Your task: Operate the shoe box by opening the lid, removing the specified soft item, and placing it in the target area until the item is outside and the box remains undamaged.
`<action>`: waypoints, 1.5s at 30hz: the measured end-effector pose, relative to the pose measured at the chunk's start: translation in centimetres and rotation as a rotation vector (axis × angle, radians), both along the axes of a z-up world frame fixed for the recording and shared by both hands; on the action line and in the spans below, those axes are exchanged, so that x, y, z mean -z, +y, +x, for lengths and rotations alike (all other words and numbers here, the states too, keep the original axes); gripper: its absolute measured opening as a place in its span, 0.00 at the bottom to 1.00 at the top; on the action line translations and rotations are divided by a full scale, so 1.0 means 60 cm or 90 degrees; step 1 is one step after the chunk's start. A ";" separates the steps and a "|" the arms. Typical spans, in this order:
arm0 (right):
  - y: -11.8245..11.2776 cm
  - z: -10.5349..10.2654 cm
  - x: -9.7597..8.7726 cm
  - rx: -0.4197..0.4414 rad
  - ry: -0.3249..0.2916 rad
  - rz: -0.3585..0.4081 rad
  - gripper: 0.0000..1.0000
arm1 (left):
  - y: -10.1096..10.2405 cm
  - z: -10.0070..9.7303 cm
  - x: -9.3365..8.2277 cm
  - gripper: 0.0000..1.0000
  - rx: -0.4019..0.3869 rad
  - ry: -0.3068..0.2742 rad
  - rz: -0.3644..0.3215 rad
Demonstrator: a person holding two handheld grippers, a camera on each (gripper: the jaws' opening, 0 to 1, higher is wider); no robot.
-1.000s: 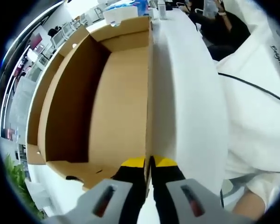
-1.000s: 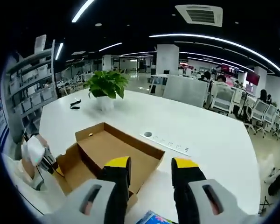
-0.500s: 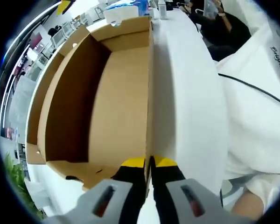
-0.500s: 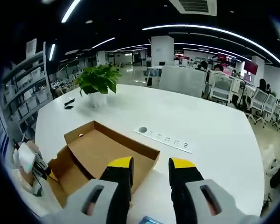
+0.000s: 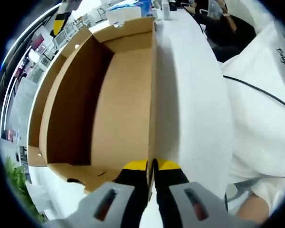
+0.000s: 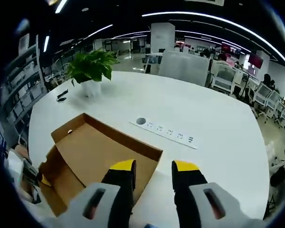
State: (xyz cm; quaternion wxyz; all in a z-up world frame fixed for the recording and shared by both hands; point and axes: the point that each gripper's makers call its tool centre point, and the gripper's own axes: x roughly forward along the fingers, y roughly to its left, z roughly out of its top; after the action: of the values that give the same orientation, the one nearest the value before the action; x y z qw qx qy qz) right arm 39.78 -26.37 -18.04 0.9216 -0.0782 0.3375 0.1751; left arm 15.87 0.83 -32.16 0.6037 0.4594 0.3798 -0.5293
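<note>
- Left gripper (image 5: 151, 166): jaws pressed together on the near wall of the shoe box (image 5: 109, 95), yellow tips either side of the cardboard edge; grip unchanged from a second ago.
- Right gripper (image 6: 153, 167): jaws parted with a clear gap, nothing between them, hovering above the box's near corner (image 6: 149, 156).
- Box interior bare brown cardboard in the left gripper view; no soft item visible inside.
- Box open on the white table (image 6: 209, 123), lid flap (image 6: 66, 134) folded outward on the far side.
- Wide bare tabletop to the right of the box and beyond it; a power strip (image 6: 164, 134) lies just past the box's long edge, apart from it.
- Potted plant (image 6: 89, 71) well apart at the far table edge, small dark object (image 6: 61, 95) near it.
- Person's white sleeve (image 5: 261, 118) with a black cable across it beside the table edge.
- Against a second ago: right gripper view now lower and closer over the box, box larger in view; the opposite gripper's yellow-tipped jaw (image 5: 61, 19) now showing at the top of the left gripper view.
</note>
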 end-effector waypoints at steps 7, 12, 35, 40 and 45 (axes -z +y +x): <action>-0.011 0.006 0.017 0.024 0.021 0.003 0.26 | 0.000 -0.001 0.000 0.03 -0.003 0.005 0.004; 0.002 0.004 0.065 0.032 0.041 0.021 0.26 | 0.001 0.000 0.000 0.04 -0.016 0.004 0.002; 0.007 0.000 0.129 0.074 0.102 -0.098 0.20 | 0.000 -0.001 0.001 0.04 -0.009 0.002 0.006; 0.008 -0.009 0.148 0.066 0.158 -0.127 0.14 | 0.000 -0.001 0.001 0.04 -0.010 0.003 0.007; 0.006 0.018 0.159 0.071 0.167 -0.128 0.12 | 0.000 -0.001 0.002 0.04 -0.008 0.001 0.010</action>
State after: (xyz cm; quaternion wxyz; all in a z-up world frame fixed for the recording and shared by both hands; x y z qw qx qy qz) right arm 40.83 -26.04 -27.59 0.8653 -0.1275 0.4748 0.0977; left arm 15.81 0.85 -32.30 0.6033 0.4612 0.3871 -0.5229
